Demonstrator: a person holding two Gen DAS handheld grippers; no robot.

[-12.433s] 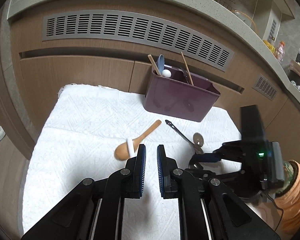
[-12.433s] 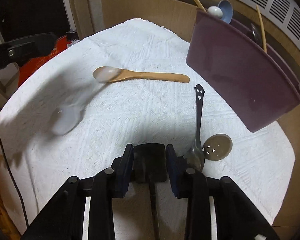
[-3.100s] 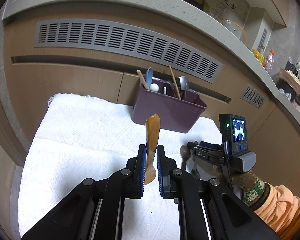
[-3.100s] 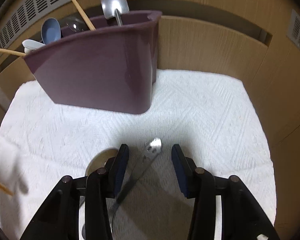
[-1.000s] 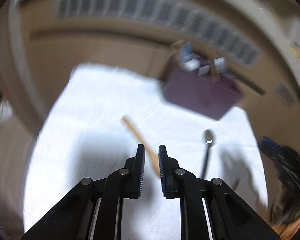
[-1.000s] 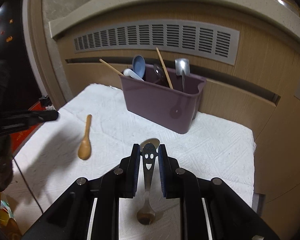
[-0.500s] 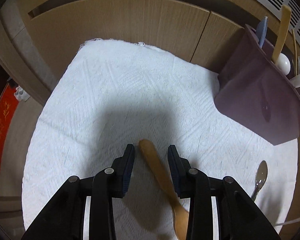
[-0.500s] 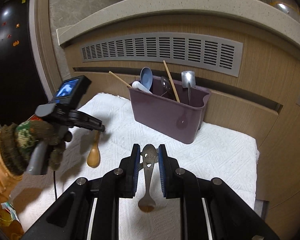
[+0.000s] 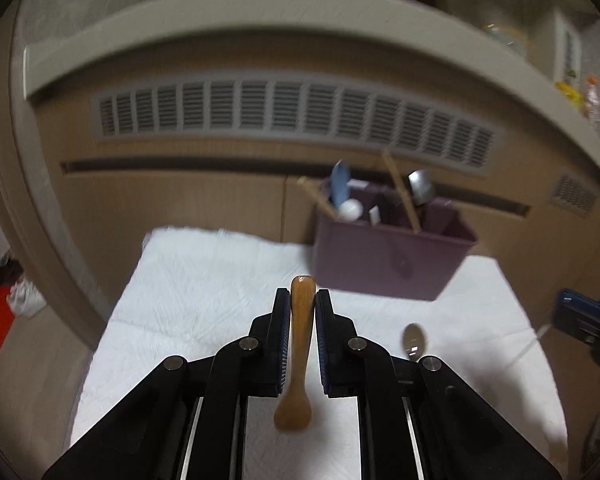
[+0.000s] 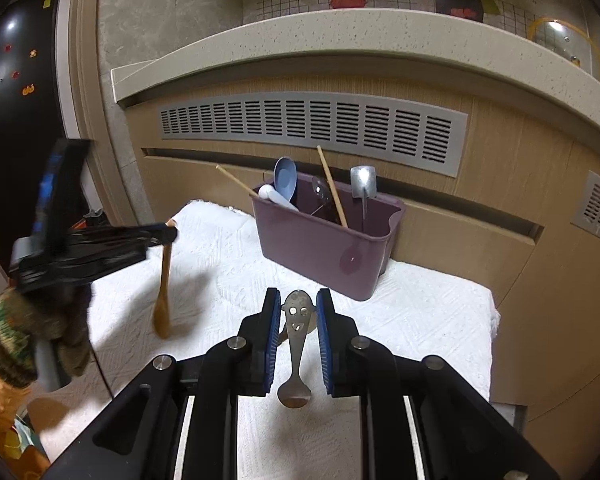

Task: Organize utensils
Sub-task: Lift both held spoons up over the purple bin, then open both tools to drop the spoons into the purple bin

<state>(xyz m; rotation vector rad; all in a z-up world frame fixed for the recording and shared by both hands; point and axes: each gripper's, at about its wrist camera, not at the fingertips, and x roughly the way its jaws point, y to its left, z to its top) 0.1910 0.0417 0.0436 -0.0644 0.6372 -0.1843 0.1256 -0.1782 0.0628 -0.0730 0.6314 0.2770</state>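
My left gripper (image 9: 302,300) has its jaws closing on the handle of a wooden spoon (image 9: 300,344). The spoon hangs bowl down above the white towel (image 9: 204,280). In the right wrist view the same wooden spoon (image 10: 165,280) dangles from the left gripper (image 10: 168,234) at the left. My right gripper (image 10: 298,304) is shut on a metal spoon (image 10: 296,340) with a smiley face cut into its handle, bowl hanging toward me. The purple caddy (image 10: 320,248) stands at the towel's far side against the cabinet and holds several utensils.
A small spoon (image 9: 414,338) lies on the towel to the right of the left gripper. A wooden cabinet front with a grey vent (image 10: 312,128) rises right behind the caddy. The towel's right edge (image 10: 492,320) drops off. A gloved hand (image 10: 28,340) holds the left gripper.
The left gripper has closed on the wooden spoon's handle and lifted it off the towel, tilting up toward the cabinet. The right gripper has risen slightly with its metal spoon.
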